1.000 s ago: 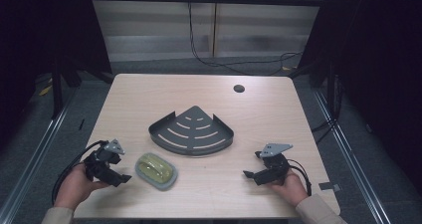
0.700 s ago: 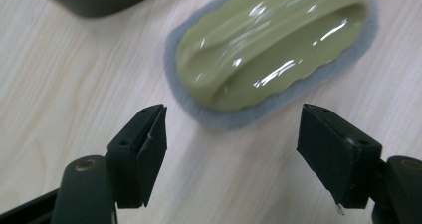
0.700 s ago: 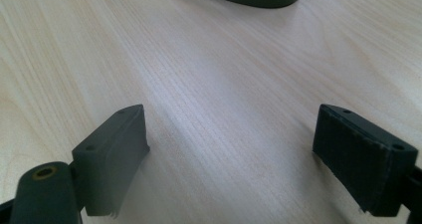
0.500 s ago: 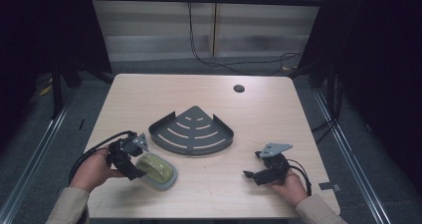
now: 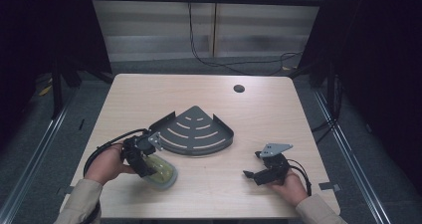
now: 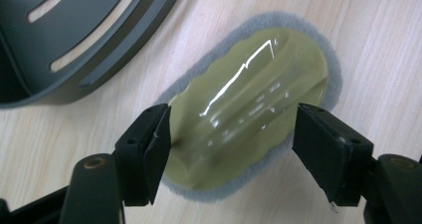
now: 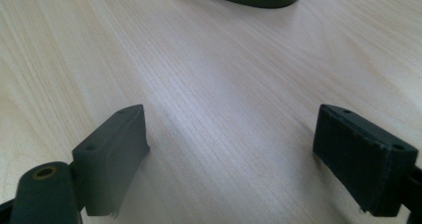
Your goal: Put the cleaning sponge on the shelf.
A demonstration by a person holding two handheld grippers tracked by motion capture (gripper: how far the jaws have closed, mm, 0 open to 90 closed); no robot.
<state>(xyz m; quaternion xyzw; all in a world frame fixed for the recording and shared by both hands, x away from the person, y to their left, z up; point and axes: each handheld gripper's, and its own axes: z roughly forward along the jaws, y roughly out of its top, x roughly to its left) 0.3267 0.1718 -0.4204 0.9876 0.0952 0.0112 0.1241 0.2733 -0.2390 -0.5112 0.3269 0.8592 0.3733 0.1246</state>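
While the sponge lies flat on the table, just beside the dark rack, the left gripper sits over it with one jaw on each side; its jaws have just been closing, but they are not pressing it yet; the right gripper rests wide apart, holding nothing, well off to the other side.
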